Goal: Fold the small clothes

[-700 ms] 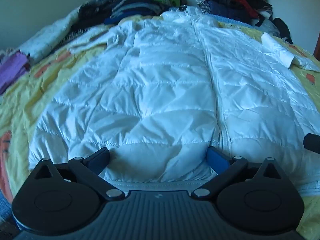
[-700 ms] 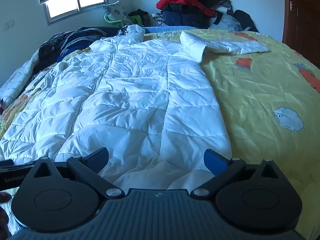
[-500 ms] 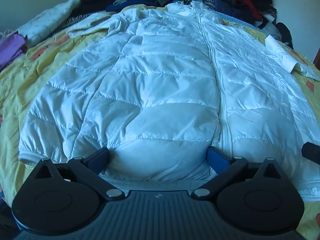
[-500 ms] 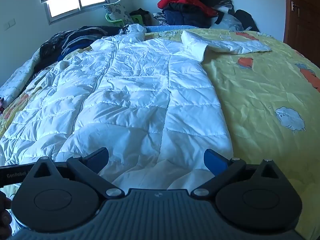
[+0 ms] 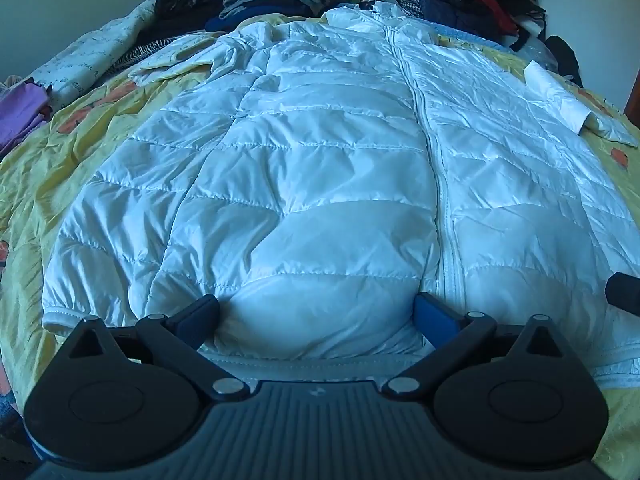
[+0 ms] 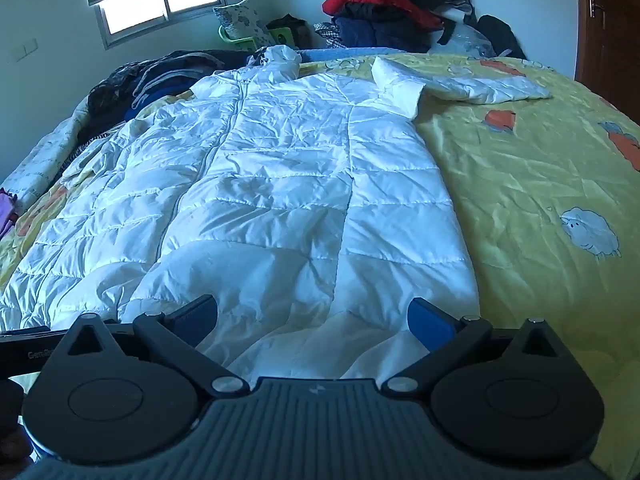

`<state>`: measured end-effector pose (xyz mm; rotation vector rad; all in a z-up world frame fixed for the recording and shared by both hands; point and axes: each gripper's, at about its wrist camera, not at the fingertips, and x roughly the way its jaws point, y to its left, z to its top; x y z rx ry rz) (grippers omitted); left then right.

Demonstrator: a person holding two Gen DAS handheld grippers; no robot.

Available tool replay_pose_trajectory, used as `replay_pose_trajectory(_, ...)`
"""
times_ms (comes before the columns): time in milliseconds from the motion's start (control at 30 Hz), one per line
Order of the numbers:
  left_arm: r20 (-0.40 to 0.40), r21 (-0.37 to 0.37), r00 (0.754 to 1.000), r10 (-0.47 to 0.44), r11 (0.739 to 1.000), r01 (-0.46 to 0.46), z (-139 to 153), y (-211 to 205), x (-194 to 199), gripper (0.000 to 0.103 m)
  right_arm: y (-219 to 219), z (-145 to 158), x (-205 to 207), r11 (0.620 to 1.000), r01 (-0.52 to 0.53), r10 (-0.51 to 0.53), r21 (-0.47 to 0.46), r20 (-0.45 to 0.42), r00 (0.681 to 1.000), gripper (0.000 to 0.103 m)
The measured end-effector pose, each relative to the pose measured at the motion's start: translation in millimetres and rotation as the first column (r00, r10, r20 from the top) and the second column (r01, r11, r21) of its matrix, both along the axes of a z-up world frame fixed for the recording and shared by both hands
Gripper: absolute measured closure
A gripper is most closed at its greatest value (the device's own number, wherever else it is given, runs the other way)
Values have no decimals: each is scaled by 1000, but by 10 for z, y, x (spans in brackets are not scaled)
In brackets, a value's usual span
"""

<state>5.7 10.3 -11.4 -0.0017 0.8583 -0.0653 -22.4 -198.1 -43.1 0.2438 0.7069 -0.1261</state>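
Now, jacket: a white puffy jacket (image 5: 304, 184) lies flat on the bed, front side up, zip (image 5: 434, 168) closed, hem closest to both cameras. I think it was spread out like this so it can be folded neatly.
Right sleeve: it (image 6: 472, 86) sticks out sideways over the sheet, not folded in yet.
Left tongs: the left tongs (image 5: 316, 314) are spread wide, tilted down at the hem. The puffy cloth bulges between the tips, but nothing is pinched.
Right tongs: the right tongs (image 6: 312, 314) are spread wide too, over the hem corner on the other side. They hold nothing.
Why there: I think one pair sits at each end of the hem so both can grab it together and lift it.
Bed: a yellow sheet (image 6: 532, 184) with a little sheep (image 6: 590, 232) and orange shapes, a bit wrinkled.
Room: piles of clothes (image 6: 384, 12) at the far end, a bright window (image 6: 160, 4), white walls, a brown door (image 6: 608, 16).
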Motion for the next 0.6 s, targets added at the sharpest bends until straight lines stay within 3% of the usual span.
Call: replay_pose_trajectory(600, 2, 5, 1000, 4, 1000, -4, 6, -11, -7, 0, -20, -68, -11, 1000, 8, -7, 25, -37, 999, 0)
